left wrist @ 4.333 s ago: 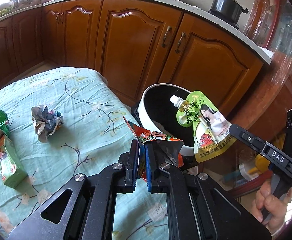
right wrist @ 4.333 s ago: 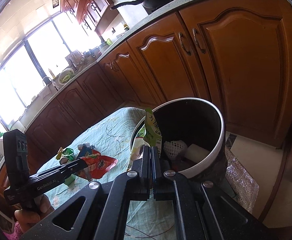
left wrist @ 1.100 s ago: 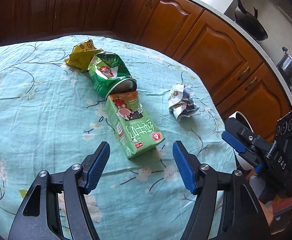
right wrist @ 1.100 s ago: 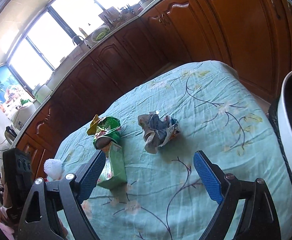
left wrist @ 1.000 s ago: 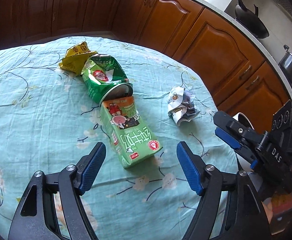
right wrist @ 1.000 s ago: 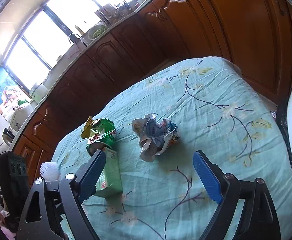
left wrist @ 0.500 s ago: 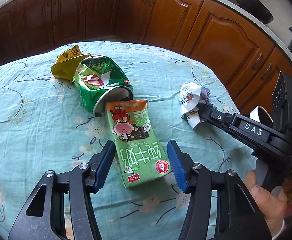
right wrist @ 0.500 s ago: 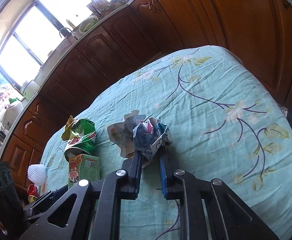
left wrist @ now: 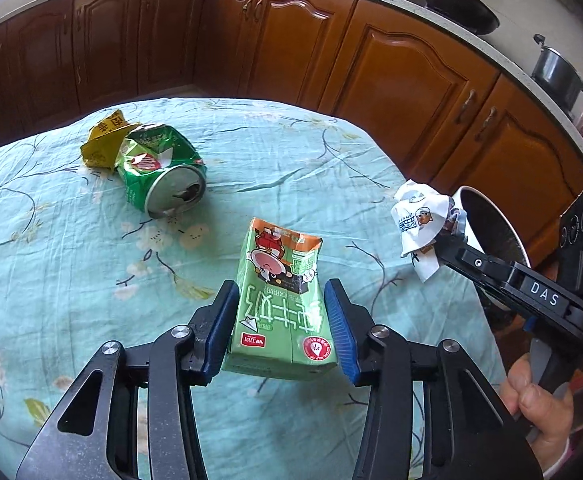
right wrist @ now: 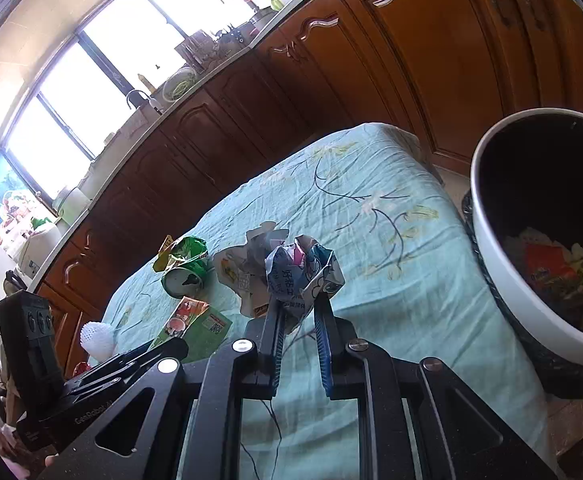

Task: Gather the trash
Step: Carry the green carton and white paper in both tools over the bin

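Note:
My left gripper [left wrist: 281, 320] is shut on a green drink carton [left wrist: 281, 300] and holds it lifted off the teal tablecloth [left wrist: 51, 260]. The carton also shows in the right wrist view [right wrist: 195, 328]. My right gripper [right wrist: 297, 316] is shut on a crumpled paper wrapper [right wrist: 287, 272], raised above the cloth; the wrapper shows in the left wrist view [left wrist: 419, 220] too. A crushed green can [left wrist: 159, 176] and a yellow wrapper [left wrist: 105, 140] lie on the far left of the table. The white-rimmed trash bin [right wrist: 503, 280] stands off the table's right end, with trash inside.
Brown kitchen cabinets [left wrist: 391, 72] curve around behind the table. A wok [left wrist: 459, 4] and a pot [left wrist: 557, 72] sit on the counter. A white mesh ball [right wrist: 97, 338] lies near the table's left edge in the right wrist view.
Both grippers have closed on their items and lifted them: the left on the green carton, the right on the crumpled wrapper, which has moved toward the bin.

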Motion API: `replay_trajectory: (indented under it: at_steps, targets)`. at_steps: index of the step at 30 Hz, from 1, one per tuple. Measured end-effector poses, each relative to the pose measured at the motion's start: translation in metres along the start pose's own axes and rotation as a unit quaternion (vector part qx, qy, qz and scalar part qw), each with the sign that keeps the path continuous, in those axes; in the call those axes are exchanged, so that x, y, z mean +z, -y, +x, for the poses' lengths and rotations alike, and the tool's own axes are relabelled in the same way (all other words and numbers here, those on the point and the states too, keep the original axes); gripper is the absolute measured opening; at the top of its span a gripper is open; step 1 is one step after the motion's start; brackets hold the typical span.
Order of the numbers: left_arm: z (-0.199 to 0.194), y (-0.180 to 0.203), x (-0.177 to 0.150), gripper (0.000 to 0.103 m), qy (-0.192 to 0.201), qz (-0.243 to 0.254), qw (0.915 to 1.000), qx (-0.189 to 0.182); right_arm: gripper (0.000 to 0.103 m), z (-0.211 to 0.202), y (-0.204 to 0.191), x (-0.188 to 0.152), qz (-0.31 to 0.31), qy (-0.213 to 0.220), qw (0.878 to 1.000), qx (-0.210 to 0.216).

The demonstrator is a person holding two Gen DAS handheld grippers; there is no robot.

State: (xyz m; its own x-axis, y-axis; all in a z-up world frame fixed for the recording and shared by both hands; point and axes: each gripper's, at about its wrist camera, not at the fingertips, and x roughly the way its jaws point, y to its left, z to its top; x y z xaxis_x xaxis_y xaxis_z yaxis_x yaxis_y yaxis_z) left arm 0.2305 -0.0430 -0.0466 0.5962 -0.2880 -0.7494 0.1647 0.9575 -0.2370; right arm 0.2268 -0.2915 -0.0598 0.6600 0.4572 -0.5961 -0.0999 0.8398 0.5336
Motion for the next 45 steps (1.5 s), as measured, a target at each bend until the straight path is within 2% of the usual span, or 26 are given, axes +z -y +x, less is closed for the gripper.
replay_trajectory:
  at_steps: [3, 8, 15, 22, 29, 45]
  targets:
    - [0.001, 0.014, -0.006, 0.044, -0.007, 0.02, 0.9998, -0.004, 0.015, -0.013, 0.006, -0.005, 0.004, 0.006, 1.0, -0.005]
    - [0.018, 0.031, -0.018, 0.044, -0.047, 0.053, 0.9975, 0.005, 0.015, -0.03, 0.015, -0.015, 0.015, 0.011, 1.0, -0.005]
    - [0.024, 0.041, -0.022, 0.043, -0.042, 0.07, 0.9964, 0.024, 0.015, -0.045, 0.025, -0.02, 0.02, 0.023, 1.0, -0.005]
    - [0.017, 0.069, -0.025, 0.043, -0.029, 0.086, 0.9959, -0.002, 0.015, -0.072, 0.04, -0.016, 0.025, 0.05, 0.998, -0.02]
    - [0.011, 0.105, -0.011, 0.043, -0.024, 0.111, 0.993, -0.03, 0.015, -0.095, 0.063, -0.011, 0.039, 0.071, 0.996, -0.041]
    - [0.015, 0.173, 0.008, 0.043, -0.016, 0.16, 0.9843, -0.073, 0.015, -0.12, 0.096, -0.002, 0.052, 0.092, 0.991, -0.084]
